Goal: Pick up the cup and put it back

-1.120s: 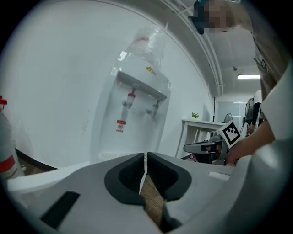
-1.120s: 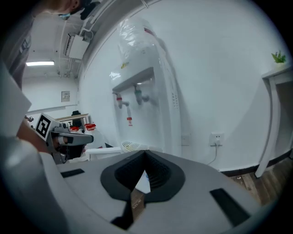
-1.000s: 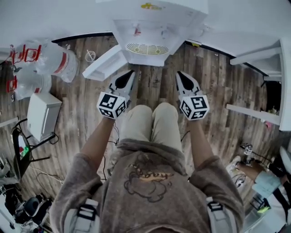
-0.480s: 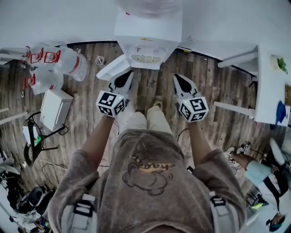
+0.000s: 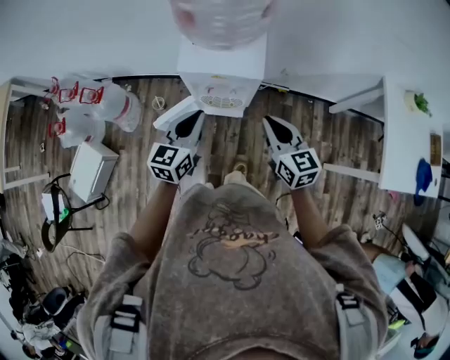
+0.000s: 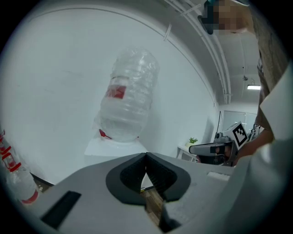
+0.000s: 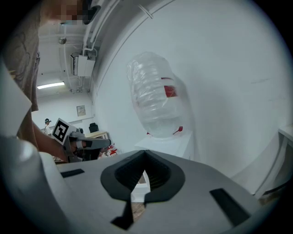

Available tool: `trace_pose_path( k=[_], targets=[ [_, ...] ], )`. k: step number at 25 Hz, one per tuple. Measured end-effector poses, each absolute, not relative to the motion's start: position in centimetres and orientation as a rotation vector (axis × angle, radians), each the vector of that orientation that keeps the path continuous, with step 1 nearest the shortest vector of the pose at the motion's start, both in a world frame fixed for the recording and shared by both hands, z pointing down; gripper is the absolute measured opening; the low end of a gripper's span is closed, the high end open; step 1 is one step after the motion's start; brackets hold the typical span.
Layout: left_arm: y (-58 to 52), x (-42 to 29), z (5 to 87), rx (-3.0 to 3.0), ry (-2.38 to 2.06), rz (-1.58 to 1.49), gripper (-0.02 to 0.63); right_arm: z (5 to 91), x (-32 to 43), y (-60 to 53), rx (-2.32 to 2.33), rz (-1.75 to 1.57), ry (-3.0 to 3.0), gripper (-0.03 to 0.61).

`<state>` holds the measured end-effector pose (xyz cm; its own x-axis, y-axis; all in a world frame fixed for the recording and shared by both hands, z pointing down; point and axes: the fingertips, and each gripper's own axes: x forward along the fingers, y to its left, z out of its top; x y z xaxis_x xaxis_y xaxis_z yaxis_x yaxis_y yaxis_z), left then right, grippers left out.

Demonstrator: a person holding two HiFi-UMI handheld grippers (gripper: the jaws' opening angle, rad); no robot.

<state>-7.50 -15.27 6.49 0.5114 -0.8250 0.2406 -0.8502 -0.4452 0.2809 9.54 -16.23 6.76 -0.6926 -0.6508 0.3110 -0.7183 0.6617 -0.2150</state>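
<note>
No cup shows in any view. A white water dispenser [image 5: 221, 67] with a clear bottle [image 5: 221, 17] on top stands against the wall straight ahead. My left gripper [image 5: 190, 124] and right gripper [image 5: 276, 125] are held side by side in front of it and point at it, both above the wooden floor. In the left gripper view the jaws [image 6: 146, 156] meet with nothing between them, and the bottle [image 6: 128, 98] rises beyond. In the right gripper view the jaws [image 7: 145, 154] also meet empty, below the bottle [image 7: 158, 98].
Spare water bottles with red handles [image 5: 91, 105] lie at the left by a white box [image 5: 91, 169]. A white table [image 5: 408, 140] with a blue object and a small plant stands at the right. Another person [image 5: 401, 274] is at the lower right.
Both grippers and the camera have risen together. The dispenser's bottle has come into view at the top, and the person's legs are now hidden under the torso.
</note>
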Motion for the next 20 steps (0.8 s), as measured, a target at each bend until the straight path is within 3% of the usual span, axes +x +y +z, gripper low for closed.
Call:
trace_pose_path(
  k=[20],
  targets=[
    [-17.1, -6.8, 1.8, 2.456, -1.416, 0.055, 0.003, 4.0, 8.9, -19.1, 1.077, 0.466, -2.741, 0.002]
  ],
)
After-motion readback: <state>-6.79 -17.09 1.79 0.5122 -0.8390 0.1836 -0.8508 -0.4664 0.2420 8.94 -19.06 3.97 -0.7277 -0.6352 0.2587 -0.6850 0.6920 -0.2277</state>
